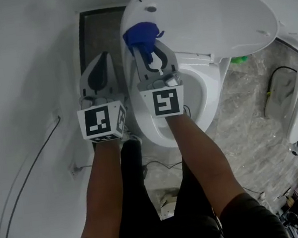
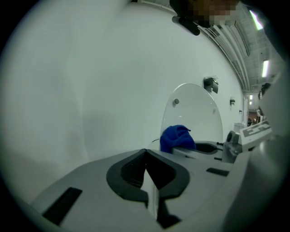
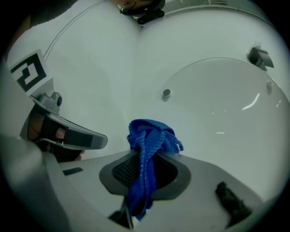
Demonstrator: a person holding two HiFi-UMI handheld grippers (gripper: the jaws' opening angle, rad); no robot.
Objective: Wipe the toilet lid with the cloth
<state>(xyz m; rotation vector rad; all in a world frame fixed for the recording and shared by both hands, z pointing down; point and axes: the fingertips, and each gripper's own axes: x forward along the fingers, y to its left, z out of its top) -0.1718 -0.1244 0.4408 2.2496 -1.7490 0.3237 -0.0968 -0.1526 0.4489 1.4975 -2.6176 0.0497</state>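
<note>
Clearly bunched blue cloth (image 3: 149,136) clamped in right hand-held gripper (image 3: 145,158) — toilet lid (image 3: 226,113) upright (left hand-held gripper (image 2: 146,152) clenched).

Cloth (image 1: 140,34) clamped in R gripper (image 1: 144,50), just before raised toilet lid (image 1: 206,18); L gripper (image 1: 105,57) located left of bowl (image 1: 212,99), alongside R.

No legible text, brand, number or sign in any view.

Printed patterns only: a black-and-white square marker on the left cube (image 1: 101,122), part of the left gripper (image 1: 103,59), and another on the right cube (image 1: 163,102), part of the right gripper (image 1: 146,49). Both are block codes, not letters or digits.
</note>
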